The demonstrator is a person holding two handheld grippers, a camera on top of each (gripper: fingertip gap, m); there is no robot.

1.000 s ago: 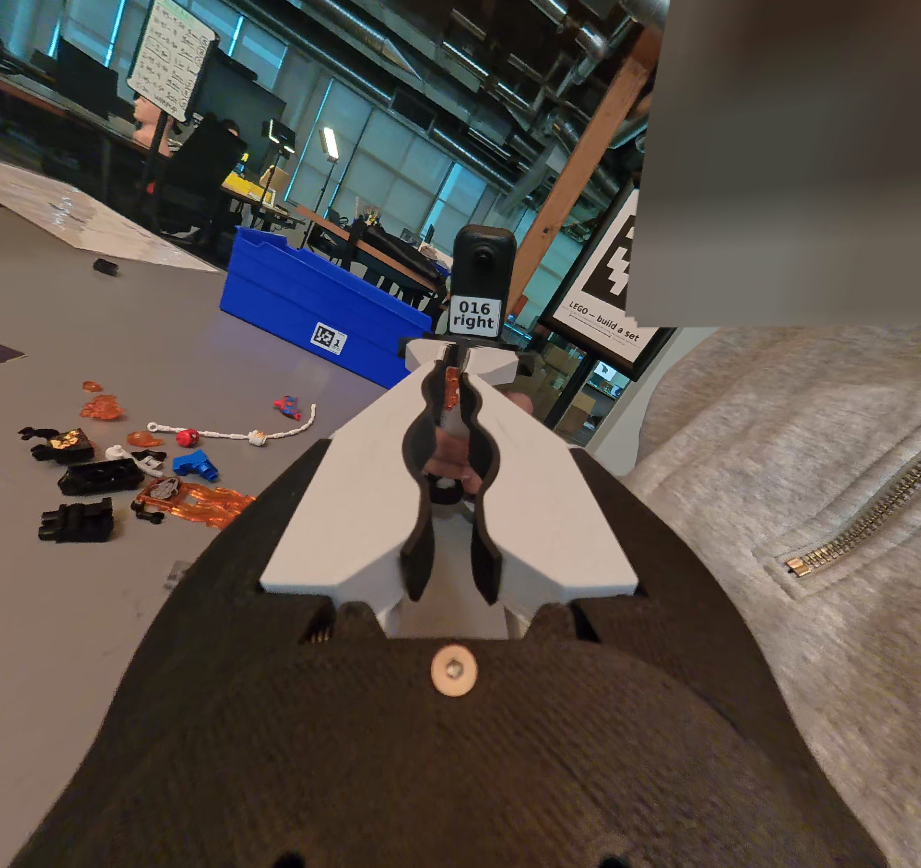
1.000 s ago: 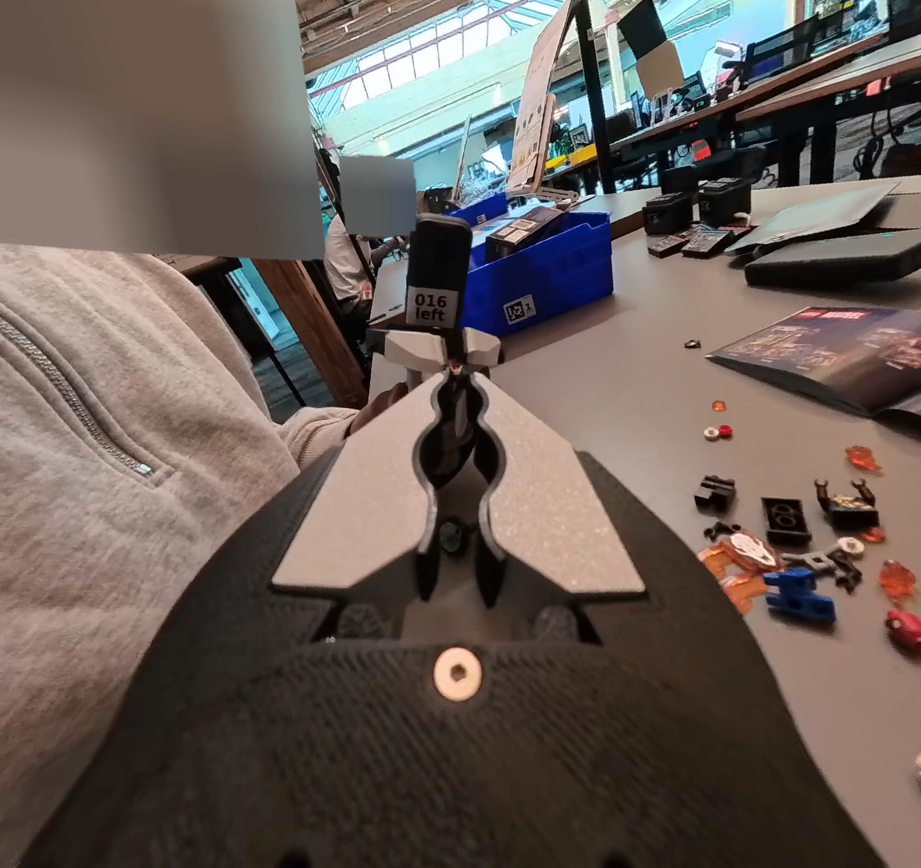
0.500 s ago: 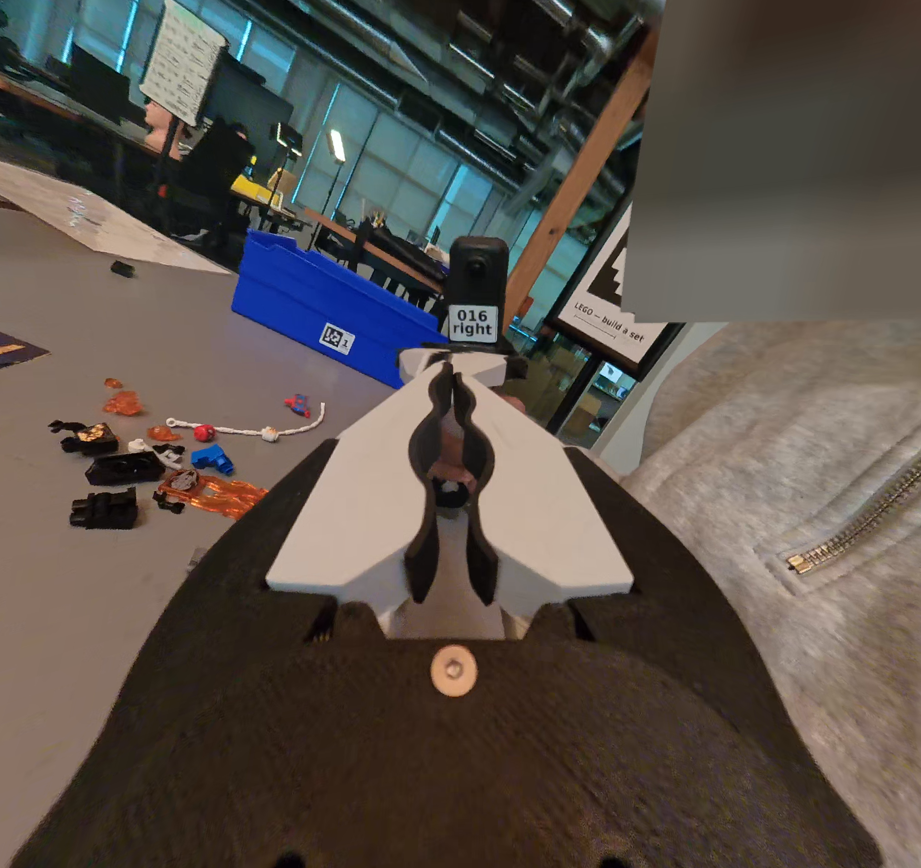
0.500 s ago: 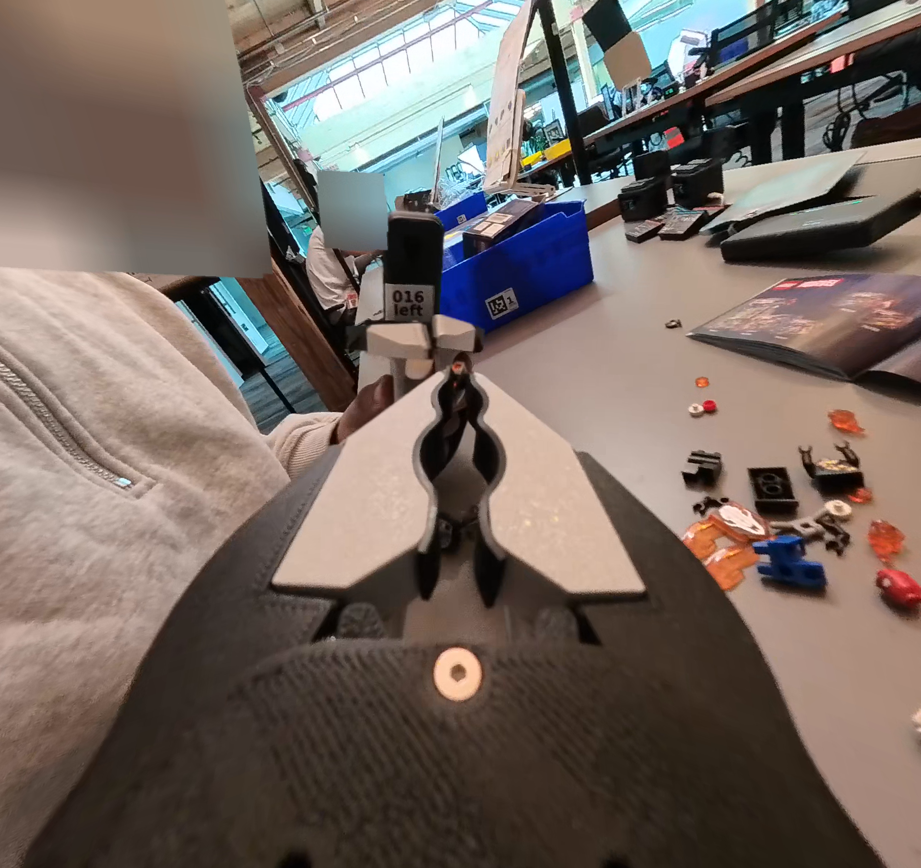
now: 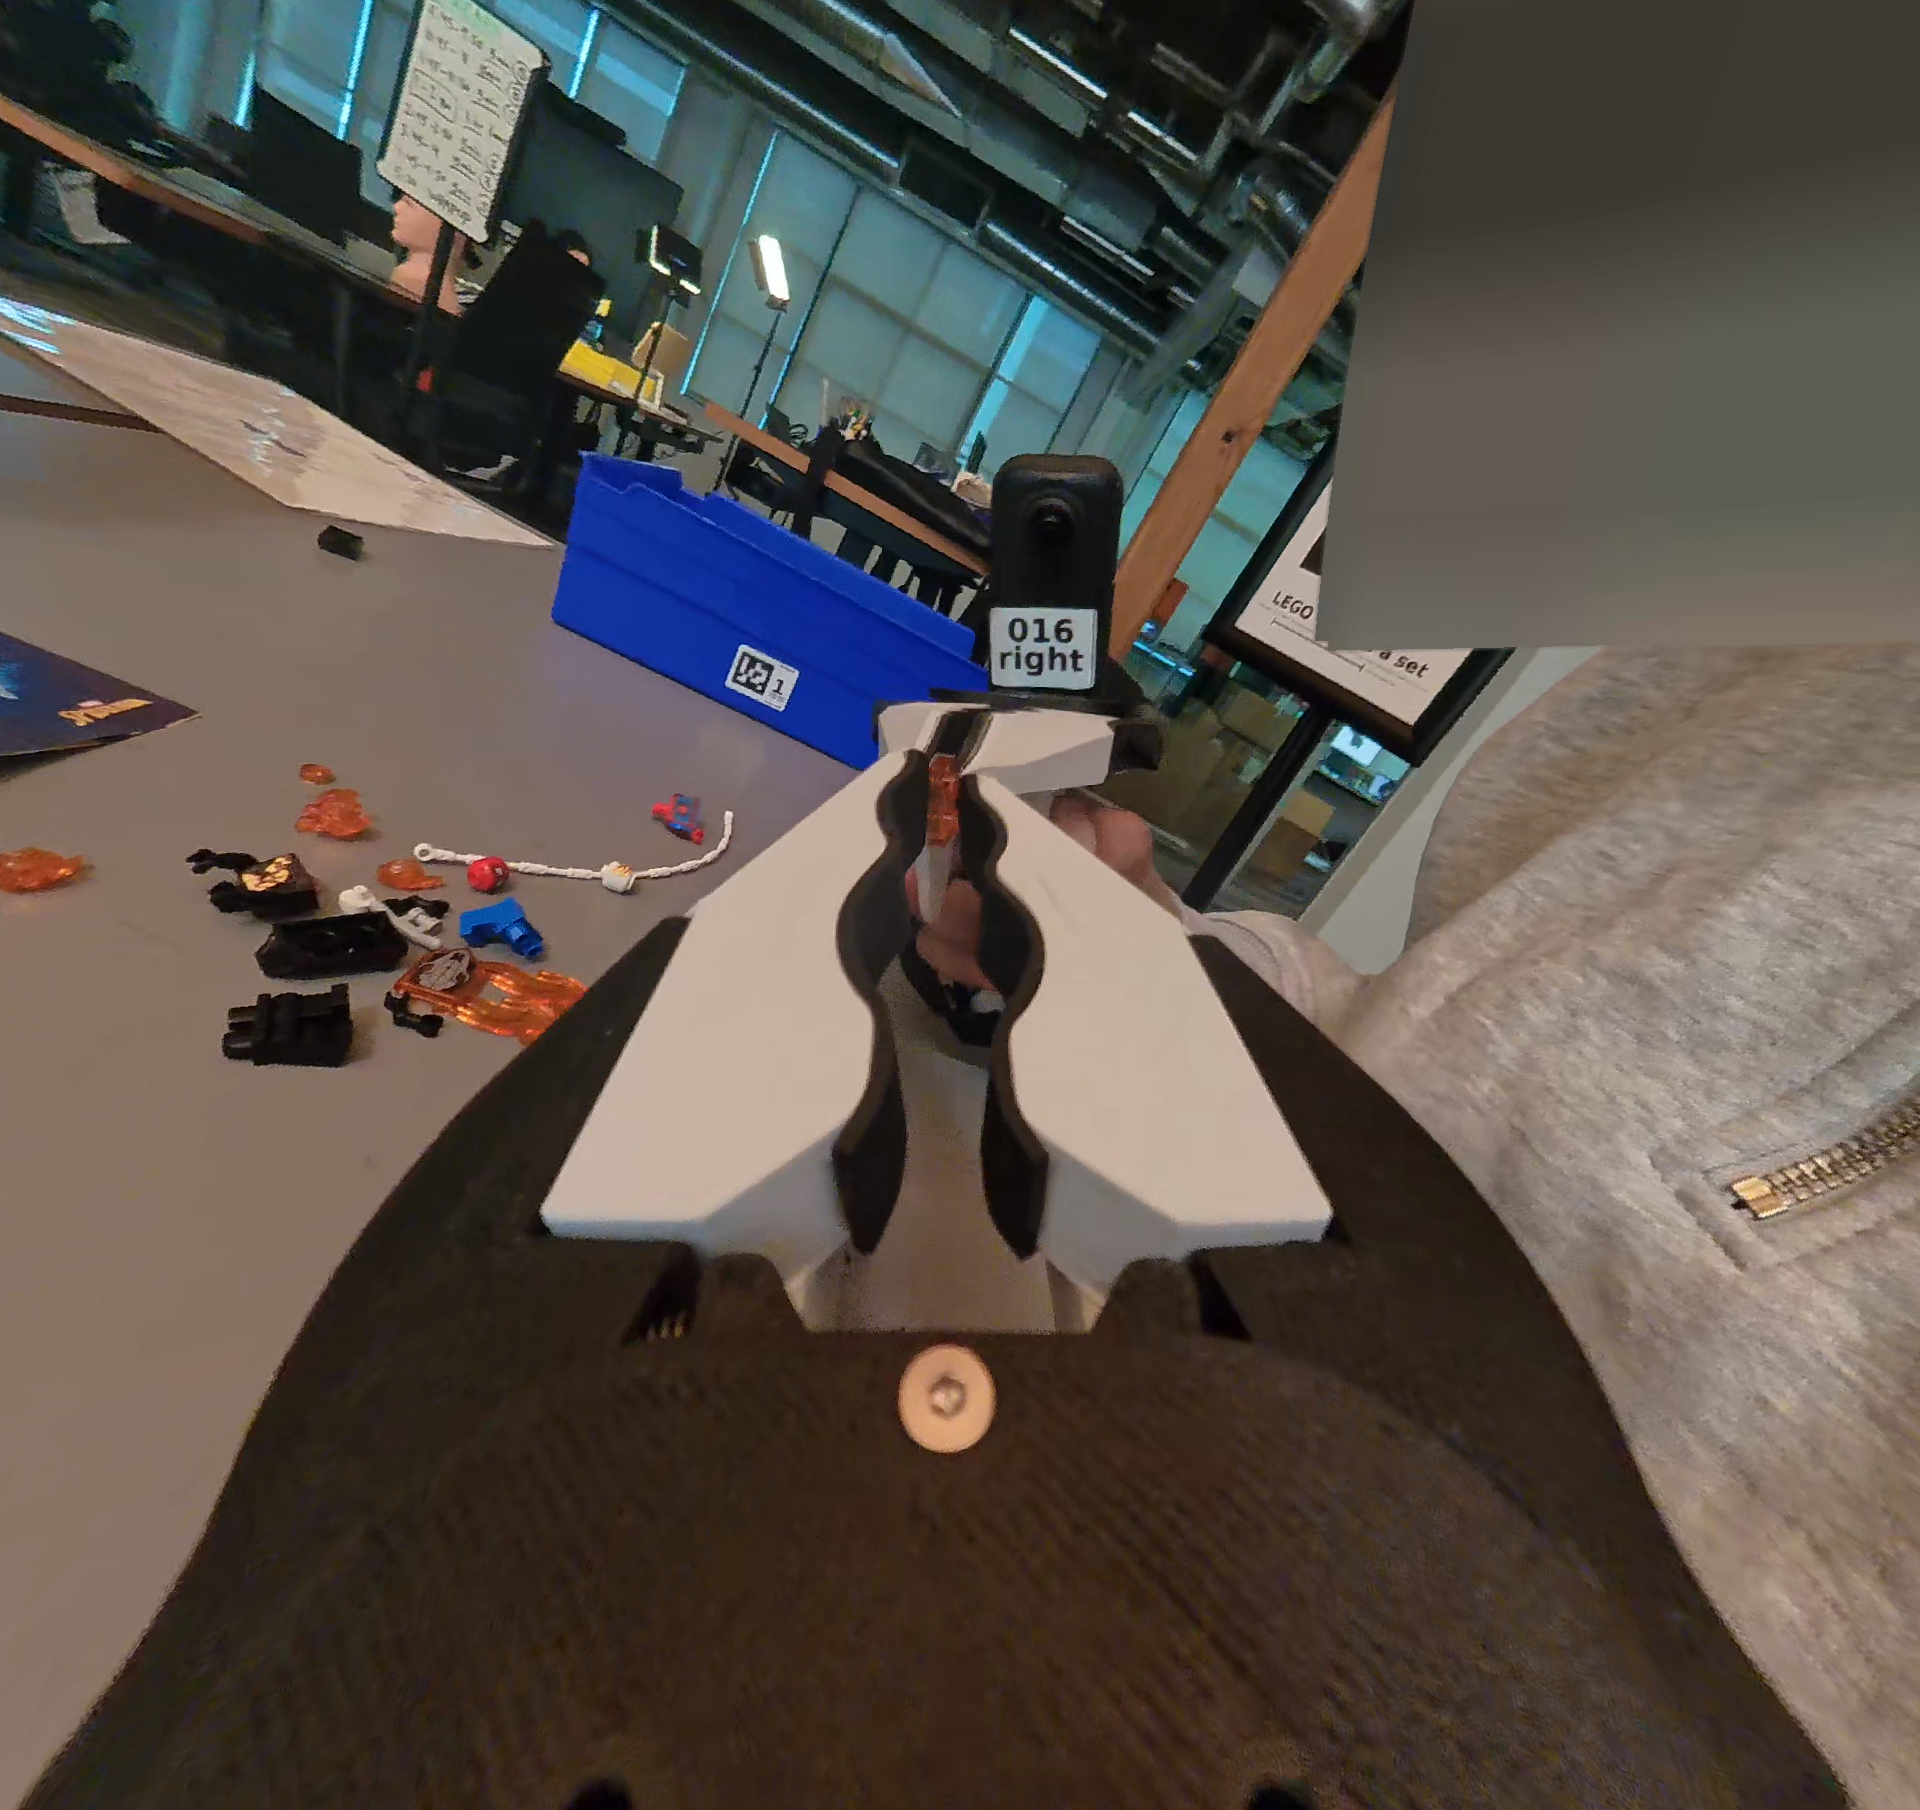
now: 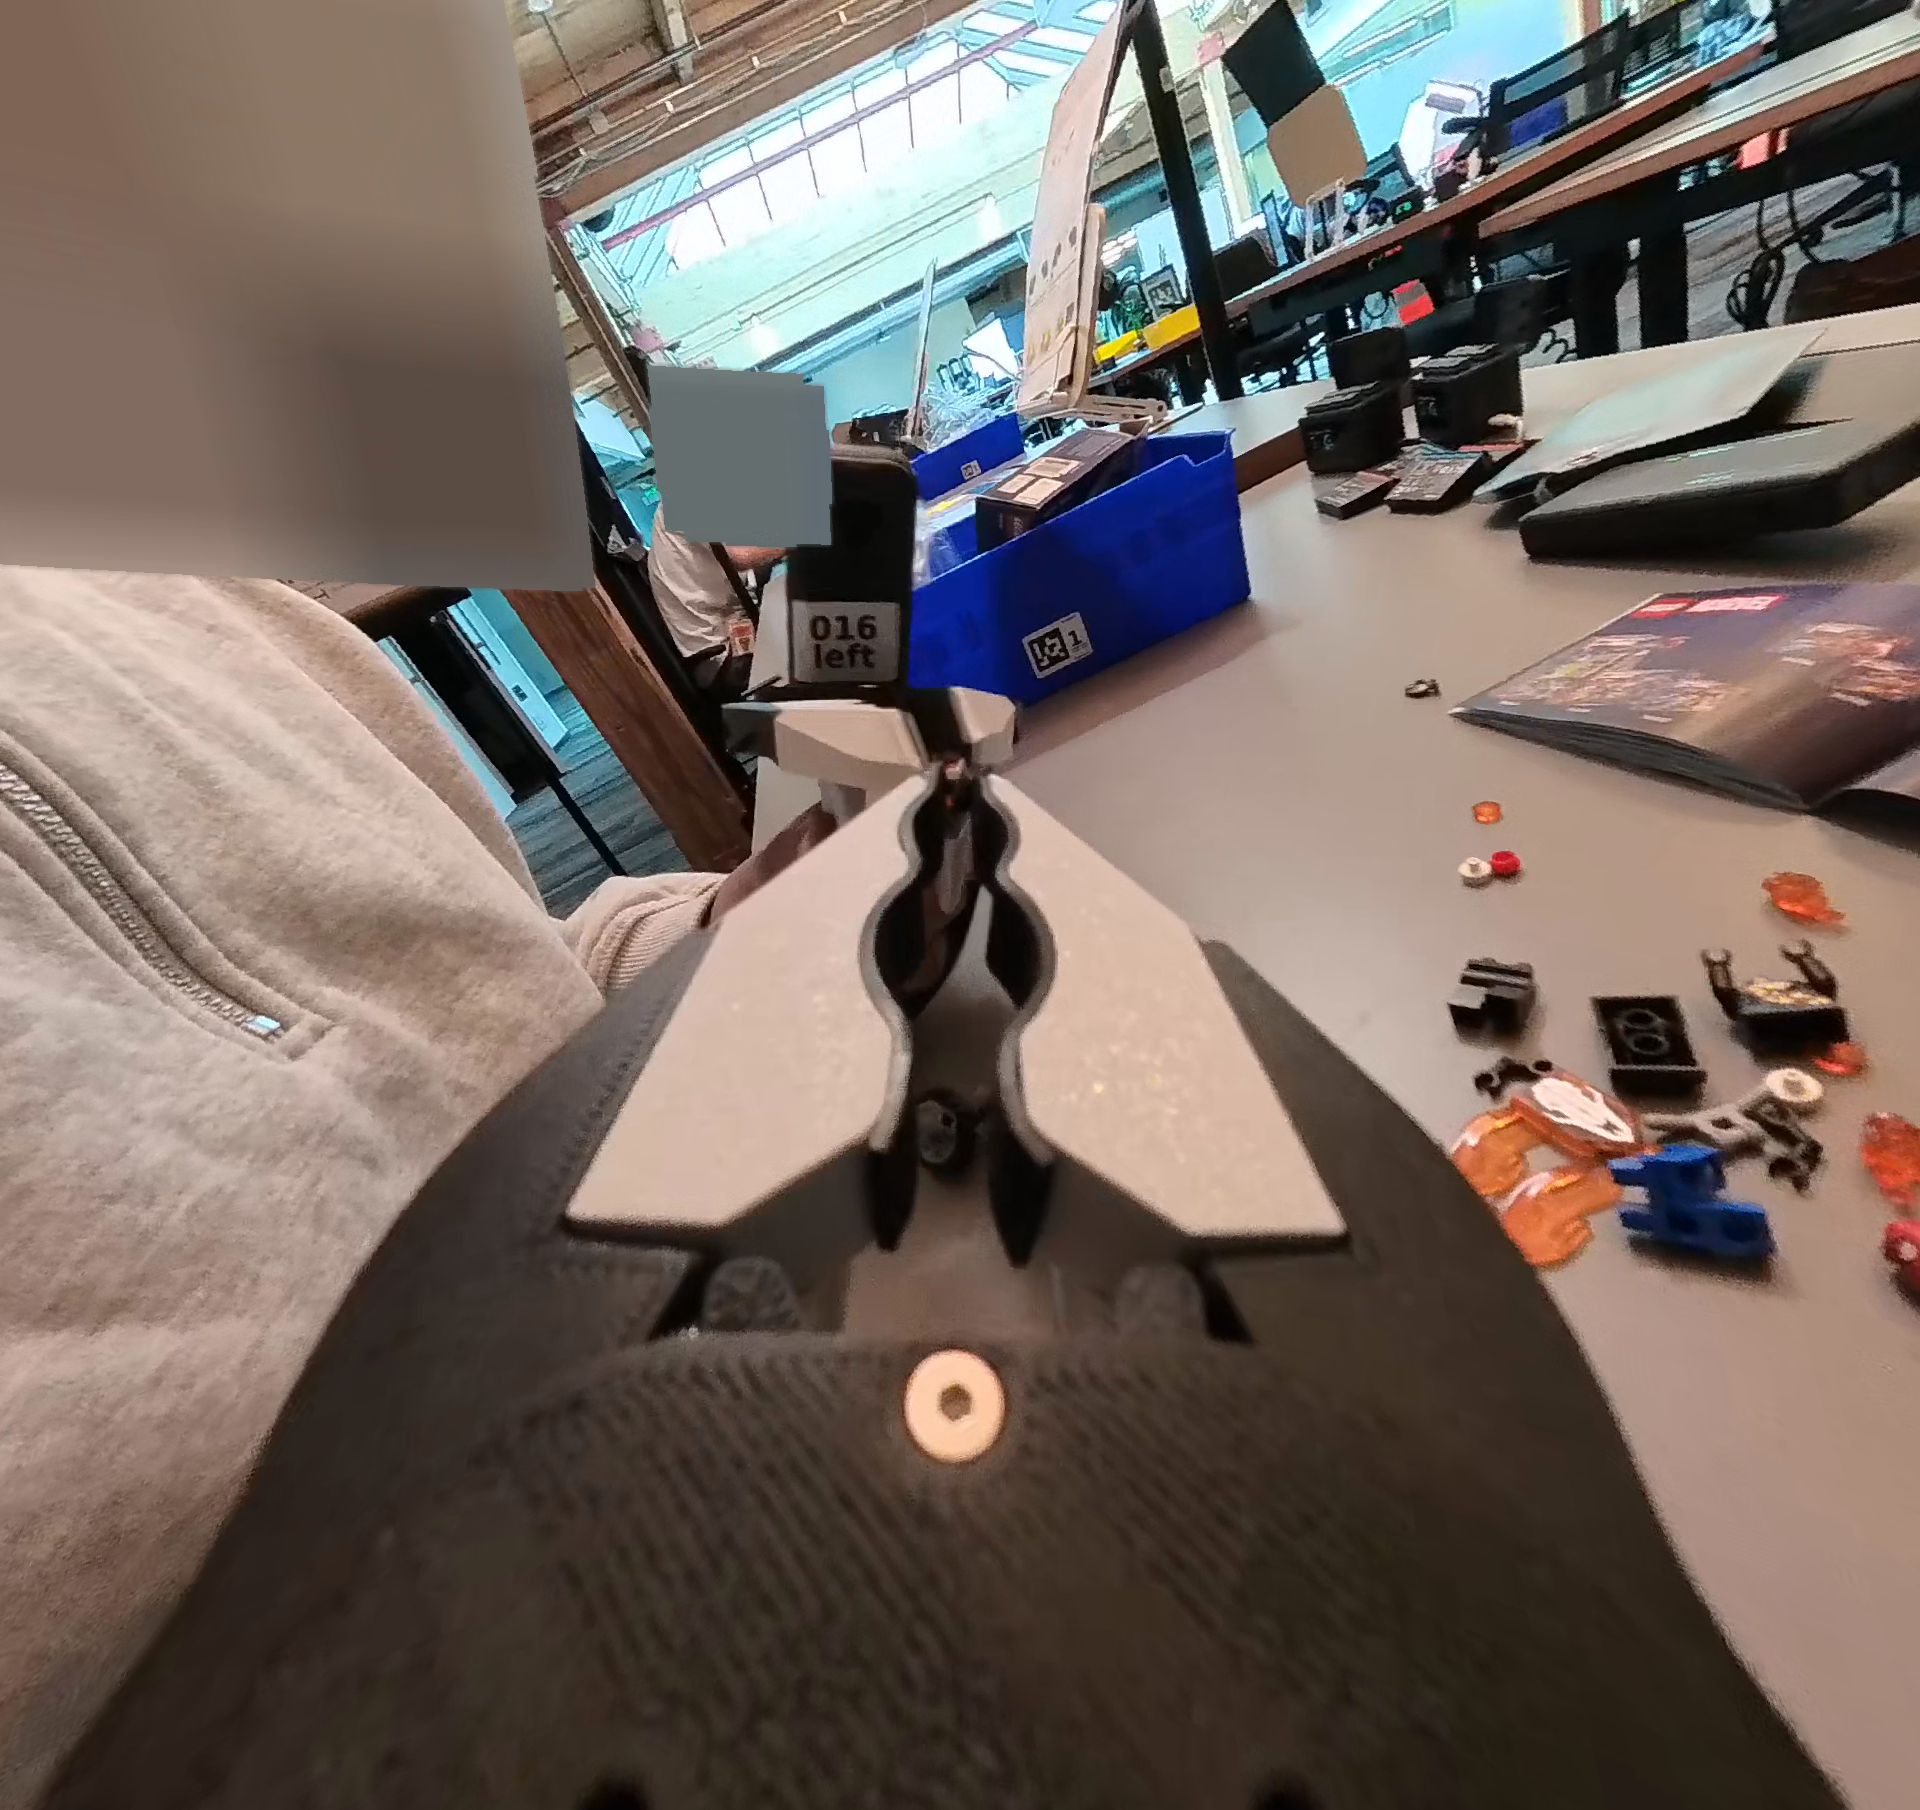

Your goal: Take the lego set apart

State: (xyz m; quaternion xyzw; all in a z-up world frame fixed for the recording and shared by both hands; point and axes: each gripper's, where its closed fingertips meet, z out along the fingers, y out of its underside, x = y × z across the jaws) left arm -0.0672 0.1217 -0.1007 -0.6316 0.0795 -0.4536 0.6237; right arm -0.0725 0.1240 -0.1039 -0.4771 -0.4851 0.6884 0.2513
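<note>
Held above the grey table (image 5: pixel 312 1241), the left gripper (image 5: pixel 940 804) and right gripper (image 6: pixel 958 792) meet tip to tip, both clamped narrow on one small translucent orange lego piece (image 5: pixel 942 802) lying straight ahead between them

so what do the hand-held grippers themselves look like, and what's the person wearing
Each hand-held gripper, left and right, has two pale grey, wedge-shaped fingers lined with wavy black pads, set in a textured black body with a silver screw. Each carries a black camera bearing a white label. No cables show. The person wears a light grey fleece top with metal zip pockets.
</note>
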